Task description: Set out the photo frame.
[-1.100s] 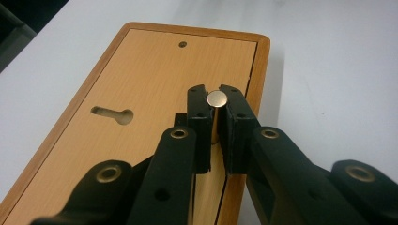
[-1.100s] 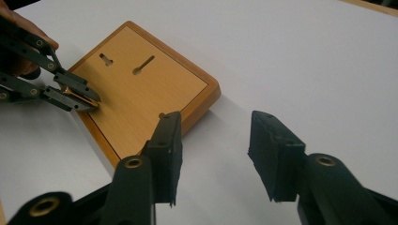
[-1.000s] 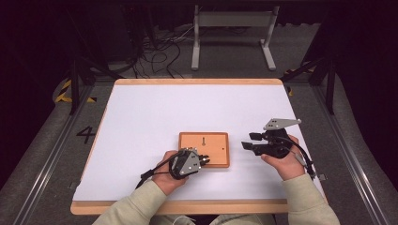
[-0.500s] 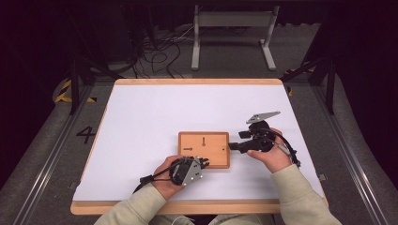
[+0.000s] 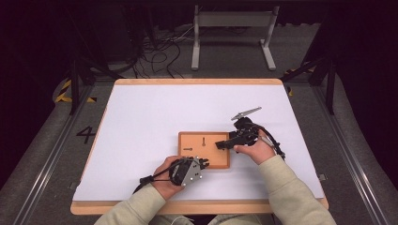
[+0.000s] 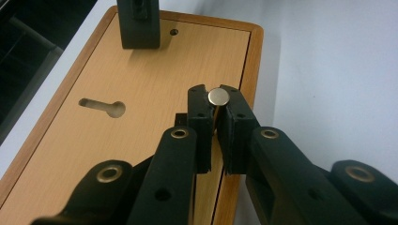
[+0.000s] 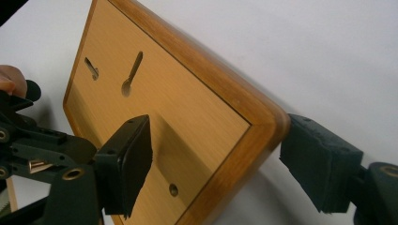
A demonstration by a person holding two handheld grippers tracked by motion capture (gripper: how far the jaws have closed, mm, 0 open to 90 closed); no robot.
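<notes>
Wooden board (image 5: 204, 149) lies flat on the white table (image 5: 155, 117), lower centre of the high view, between the two hands; its face carries two keyhole-shaped slots (image 7: 132, 74) and a small round hole (image 7: 173, 189); left gripper (image 5: 201, 164) sits at the board's lower left corner in the high view, held in the left hand (image 5: 165, 180); in the left gripper view its jaws are closed on a small metal pin (image 6: 218, 97), round flat head showing at the jaw tips, centre of frame, shaft hidden between the pads; pin hangs above the board near its right-hand edge in that view, whether it touches the wood cannot be told; right gripper (image 5: 219, 145) comes in from the right of the high view, held in the right hand (image 5: 256, 150), over the board's right edge; in the right gripper view its jaws stand wide apart, straddling the board's corner, one pad (image 7: 127, 164) over the board face at lower left, the other (image 7: 321, 166) off the edge at lower right, neither visibly pressing the wood.
</notes>
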